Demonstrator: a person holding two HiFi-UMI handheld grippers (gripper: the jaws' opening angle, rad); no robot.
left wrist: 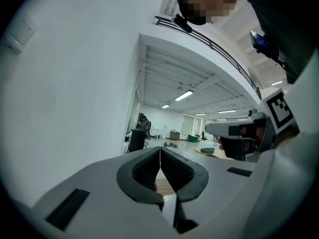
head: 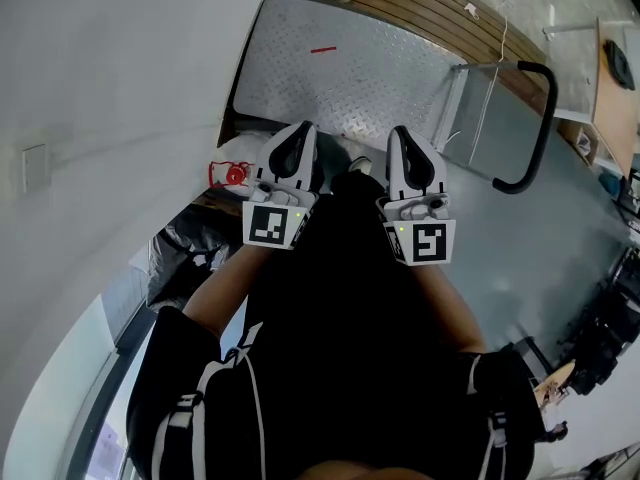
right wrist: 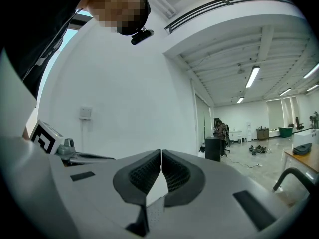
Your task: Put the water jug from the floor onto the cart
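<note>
The cart (head: 350, 68) is a flat platform of ribbed metal with a black push handle (head: 535, 128) on its right end, standing on the floor ahead of me. At its near left corner, by the wall, sits a pale jug with a red cap (head: 232, 173), partly hidden behind my left gripper (head: 303, 128). My right gripper (head: 398, 132) is level beside the left one. Both point at the cart's near edge from above. In the left gripper view the left gripper (left wrist: 160, 151) has its jaws together with nothing in them. So does the right gripper (right wrist: 161, 156).
A white wall (head: 110, 88) with a switch plate (head: 33, 166) runs along the left. Black bags (head: 185, 253) lie by the wall near my legs. Wooden slats (head: 450, 13) with small items run behind the cart. A table (head: 615, 78) stands far right.
</note>
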